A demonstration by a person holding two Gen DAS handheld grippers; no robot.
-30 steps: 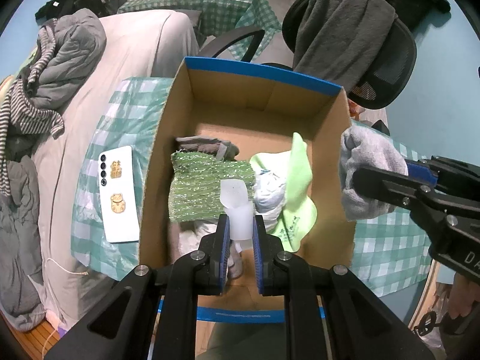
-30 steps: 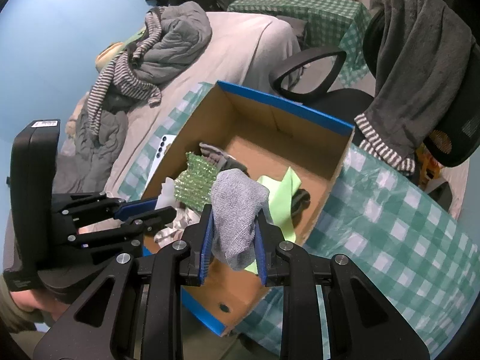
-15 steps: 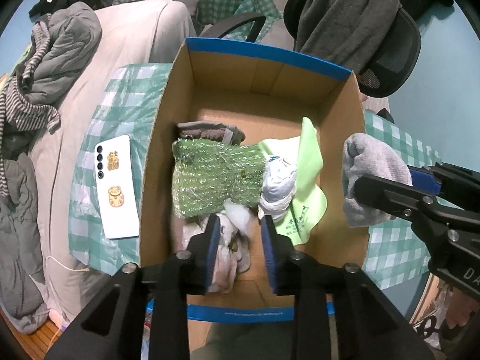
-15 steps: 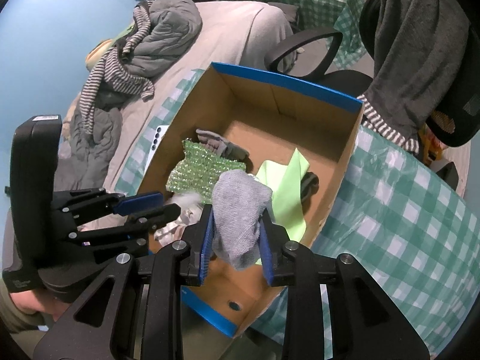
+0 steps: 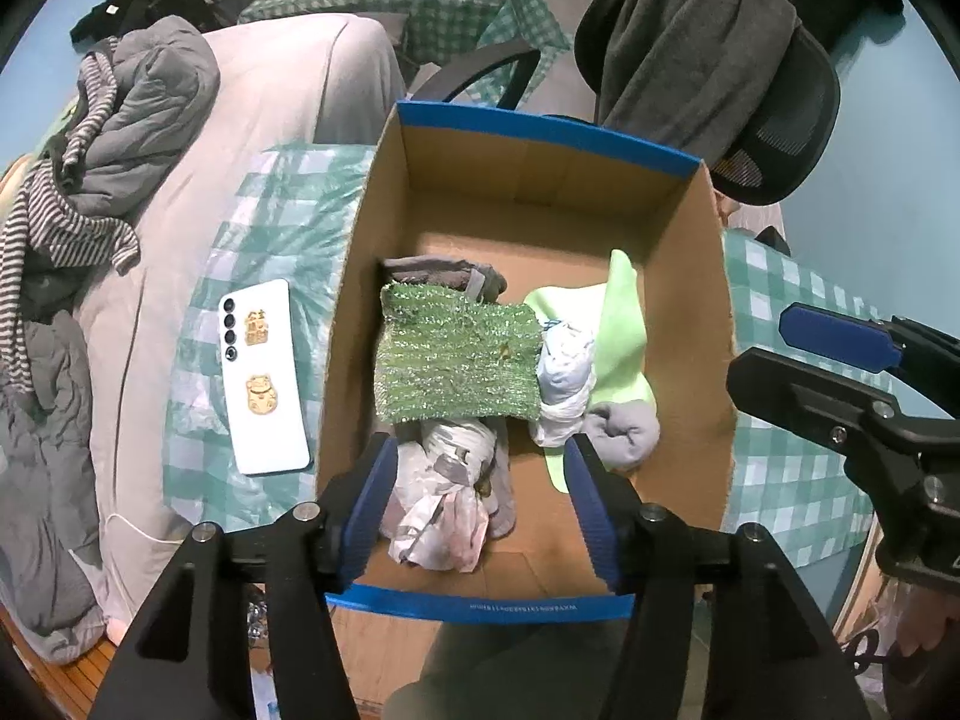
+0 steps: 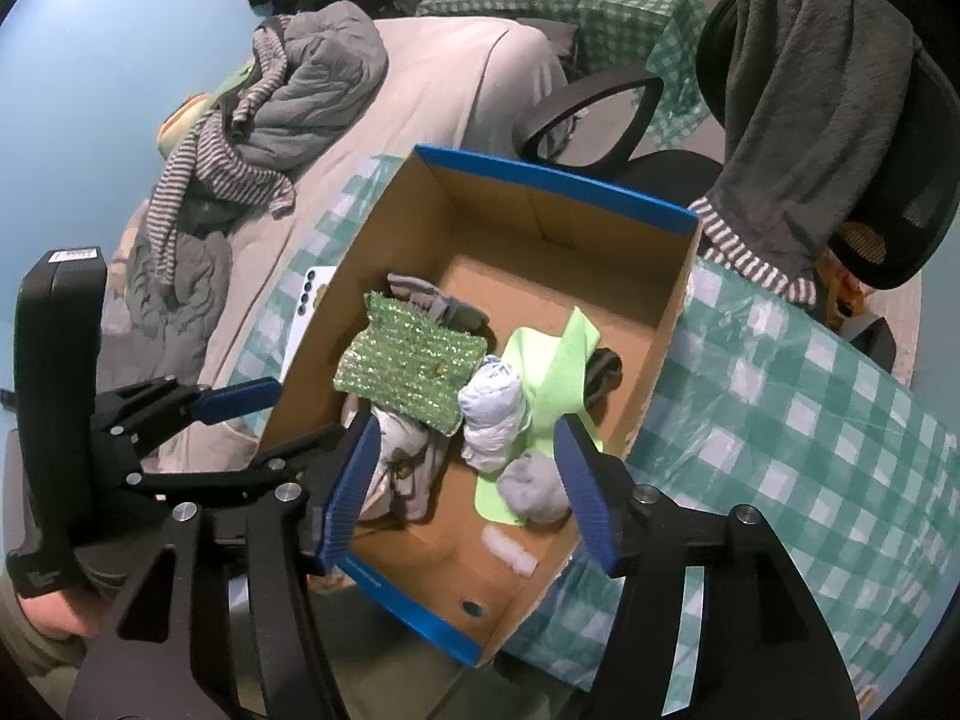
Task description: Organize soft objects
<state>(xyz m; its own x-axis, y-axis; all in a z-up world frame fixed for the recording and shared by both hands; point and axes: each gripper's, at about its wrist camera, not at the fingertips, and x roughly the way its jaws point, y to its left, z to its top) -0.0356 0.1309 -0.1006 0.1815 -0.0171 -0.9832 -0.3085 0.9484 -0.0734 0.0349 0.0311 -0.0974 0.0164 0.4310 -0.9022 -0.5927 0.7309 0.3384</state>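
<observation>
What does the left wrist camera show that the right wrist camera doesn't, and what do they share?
Only the left wrist view shows the whole white phone with its gold stickers, lying beside the box. Only the right wrist view shows a small white piece on the box floor and a dark cloth behind the light green cloth. Both show the cardboard box, the glittery green cloth, the grey sock, and both claws open.

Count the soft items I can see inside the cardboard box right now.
7: grey cloth at back left, green scrubber, printed bundle in front, white roll, lime cloth, grey sock, dark item. More may be hidden.
</observation>
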